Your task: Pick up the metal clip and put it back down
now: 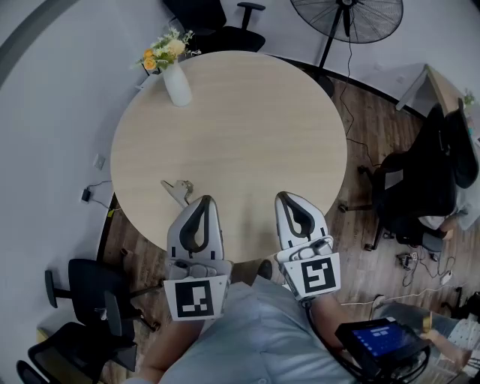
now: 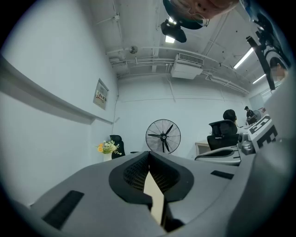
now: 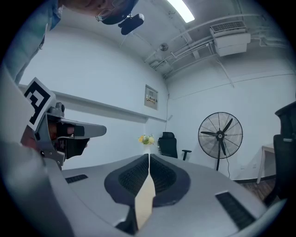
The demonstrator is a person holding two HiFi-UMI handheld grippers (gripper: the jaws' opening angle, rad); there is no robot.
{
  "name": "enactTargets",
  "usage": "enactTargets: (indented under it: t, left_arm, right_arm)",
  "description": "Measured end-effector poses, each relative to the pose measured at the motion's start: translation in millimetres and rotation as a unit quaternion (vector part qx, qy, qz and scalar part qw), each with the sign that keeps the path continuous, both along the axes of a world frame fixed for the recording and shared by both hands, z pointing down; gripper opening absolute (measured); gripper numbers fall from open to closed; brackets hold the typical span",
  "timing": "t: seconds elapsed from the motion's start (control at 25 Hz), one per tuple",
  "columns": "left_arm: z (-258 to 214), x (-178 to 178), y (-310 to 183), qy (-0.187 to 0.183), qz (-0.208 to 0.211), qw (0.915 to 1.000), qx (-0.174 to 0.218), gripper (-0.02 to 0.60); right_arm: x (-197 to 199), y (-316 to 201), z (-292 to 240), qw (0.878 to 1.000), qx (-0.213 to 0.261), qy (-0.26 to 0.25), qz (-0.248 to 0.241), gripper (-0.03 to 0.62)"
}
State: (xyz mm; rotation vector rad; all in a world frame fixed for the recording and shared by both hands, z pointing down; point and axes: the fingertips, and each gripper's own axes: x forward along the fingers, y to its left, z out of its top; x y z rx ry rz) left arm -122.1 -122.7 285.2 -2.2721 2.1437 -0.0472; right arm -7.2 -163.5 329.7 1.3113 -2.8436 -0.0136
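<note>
The metal clip (image 1: 178,188) lies on the round wooden table (image 1: 247,120) near its front left edge. My left gripper (image 1: 205,199) is shut and empty, with its tips just to the right of the clip and close to it. My right gripper (image 1: 283,196) is also shut and empty, over the table's front edge further right. In the left gripper view the jaws (image 2: 148,155) meet at the tips with only table showing behind them. The right gripper view shows the same for its jaws (image 3: 149,157). The clip appears in neither gripper view.
A white vase of flowers (image 1: 174,76) stands at the table's far left. A standing fan (image 1: 345,19) is behind the table. Office chairs (image 1: 82,300) stand left of me and another chair (image 1: 420,187) at the right, where a person sits.
</note>
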Motion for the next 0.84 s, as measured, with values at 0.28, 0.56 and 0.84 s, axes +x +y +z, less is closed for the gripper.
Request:
enactTargets:
  t: [0.28, 0.56, 0.84]
  left_arm:
    - [-0.6, 1.5, 1.7, -0.007, -0.002, 1.0, 0.001, 0.02]
    - [-1.3, -1.0, 1.7, -0.011, -0.004, 0.9999, -0.002, 0.02]
    - [0.6, -6.6, -7.3, -0.014, -0.003, 0.9999, -0.003, 0.02]
  right_arm:
    - [1.2, -1.5, 0.7, 1.0, 0.0, -0.006, -0.001, 0.049]
    - [-3.5, -2.9, 1.2, 1.0, -0.002, -0.01, -0.006, 0.049]
    - [-9.1, -12.7, 3.4, 1.0, -0.002, -0.01, -0.005, 0.049]
